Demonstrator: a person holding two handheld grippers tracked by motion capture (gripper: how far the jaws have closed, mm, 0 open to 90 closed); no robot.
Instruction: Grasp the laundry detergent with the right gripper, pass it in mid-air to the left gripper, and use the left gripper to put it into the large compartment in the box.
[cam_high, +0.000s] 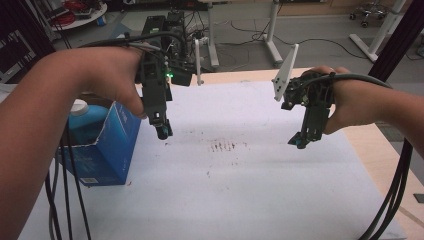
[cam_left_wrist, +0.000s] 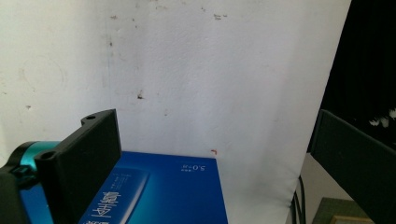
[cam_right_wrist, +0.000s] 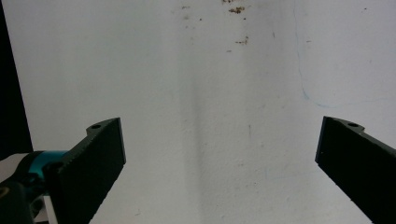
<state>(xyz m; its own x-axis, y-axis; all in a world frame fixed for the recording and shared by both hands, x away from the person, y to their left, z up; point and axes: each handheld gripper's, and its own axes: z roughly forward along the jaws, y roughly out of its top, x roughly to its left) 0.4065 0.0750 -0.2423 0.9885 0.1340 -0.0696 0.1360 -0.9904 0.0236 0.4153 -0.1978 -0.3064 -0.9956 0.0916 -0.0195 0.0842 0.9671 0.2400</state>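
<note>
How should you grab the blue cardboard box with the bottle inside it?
Probably by its torn-open top rim: pinch the near side wall of the blue cardboard box from above, one jaw inside, one outside. It stands upright at the left edge of the white table sheet, with a white-capped bottle filling the middle. The left gripper, open and closest, suits best.

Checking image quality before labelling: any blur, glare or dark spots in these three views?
High view: soft overall, dim upper corners, even light on the white sheet, no glare. Left gripper view: blue box readable though slightly soft, right edge black. Right gripper view: sheet evenly lit, faint vertical shadow down the middle, near tool jaws soft-edged.
</note>
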